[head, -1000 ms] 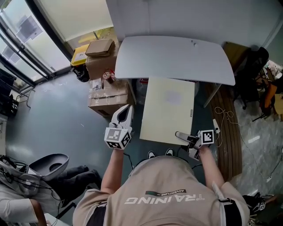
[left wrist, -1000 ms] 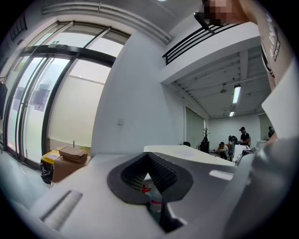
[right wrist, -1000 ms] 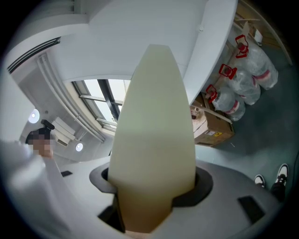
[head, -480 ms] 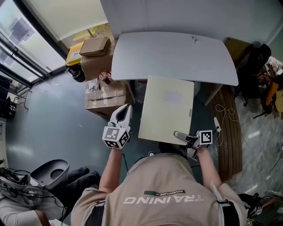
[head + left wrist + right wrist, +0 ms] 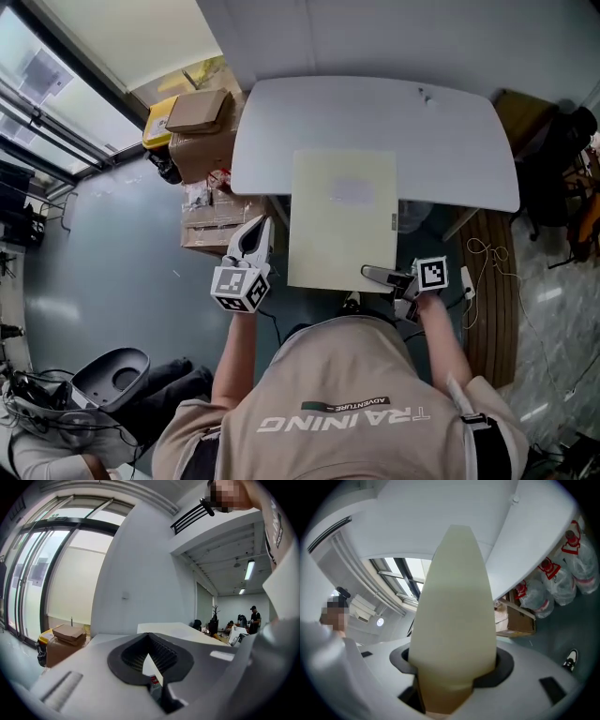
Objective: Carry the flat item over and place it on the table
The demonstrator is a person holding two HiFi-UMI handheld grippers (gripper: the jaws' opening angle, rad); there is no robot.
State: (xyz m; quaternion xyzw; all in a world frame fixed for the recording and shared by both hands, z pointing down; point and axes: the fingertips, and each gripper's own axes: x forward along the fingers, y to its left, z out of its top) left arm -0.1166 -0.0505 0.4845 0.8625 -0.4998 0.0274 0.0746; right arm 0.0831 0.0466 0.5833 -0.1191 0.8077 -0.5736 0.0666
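Right hand-held gripper (image 5: 371, 274), board (image 5: 342, 220) at table (image 5: 375, 112)

Cardboard boxes (image 5: 201, 141) (one atop another) stand beside a yellow container (image 5: 159, 120).

Table top (image 5: 281, 112): bare surface lies open to the left and right of the cream board (image 5: 342, 220).
Near edge, middle: the board's far end overlaps it.
Far right of top: one small dark item (image 5: 427, 96) sits near the far edge.
Left flank: stacked cardboard boxes (image 5: 202, 131) stand just beside the table's left end, with lower boxes (image 5: 211, 230) nearer the person.
Lane left of board: narrow, between the lower boxes and the board; the left gripper (image 5: 255, 246) occupies it.
Right flank: table leg (image 5: 459, 222), wooden plank (image 5: 489, 309), dark chair (image 5: 558, 155).
Under table: filled plastic bags (image 5: 553, 578).
Floor (image 5: 112, 244): wide passage left of the boxes.
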